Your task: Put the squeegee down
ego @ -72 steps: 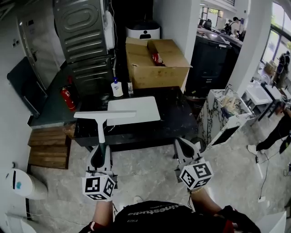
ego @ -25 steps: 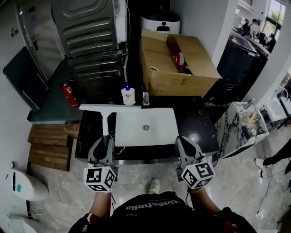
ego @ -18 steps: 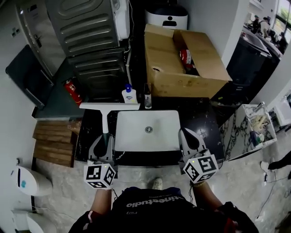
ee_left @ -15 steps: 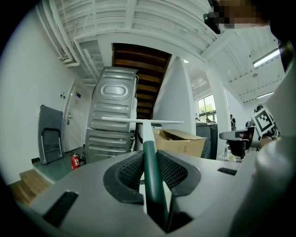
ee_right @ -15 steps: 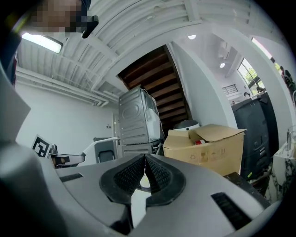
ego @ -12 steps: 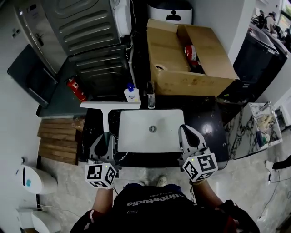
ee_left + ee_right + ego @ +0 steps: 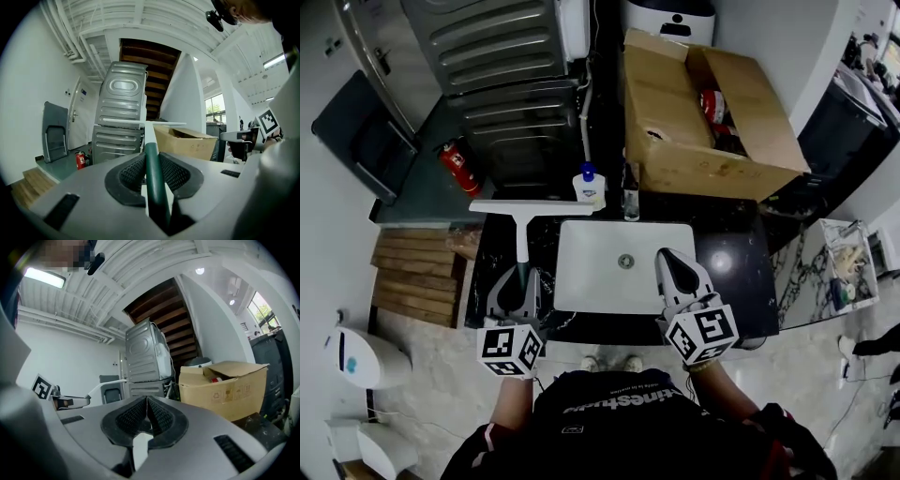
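The squeegee has a long white blade (image 7: 531, 205), a white neck and a dark green handle (image 7: 519, 277). My left gripper (image 7: 517, 274) is shut on that green handle (image 7: 152, 171), and the blade (image 7: 140, 123) stands out crosswise ahead of it, over the left part of the black counter (image 7: 727, 258). My right gripper (image 7: 668, 257) hovers at the right edge of the white sink (image 7: 609, 277); its jaws (image 7: 146, 401) are shut with nothing between them. In the right gripper view the squeegee blade (image 7: 104, 386) shows at the left.
A soap bottle (image 7: 589, 184) and a small dark bottle (image 7: 630, 202) stand behind the sink. An open cardboard box (image 7: 712, 108) sits behind the counter, with a grey appliance (image 7: 502, 66) to its left. A fire extinguisher (image 7: 457, 170) and wooden steps (image 7: 417, 281) lie left of the counter.
Both grippers have moved forward over the counter, the right one now at the sink's edge. The squeegee stays gripped in the left gripper, its blade further over the counter's left part.
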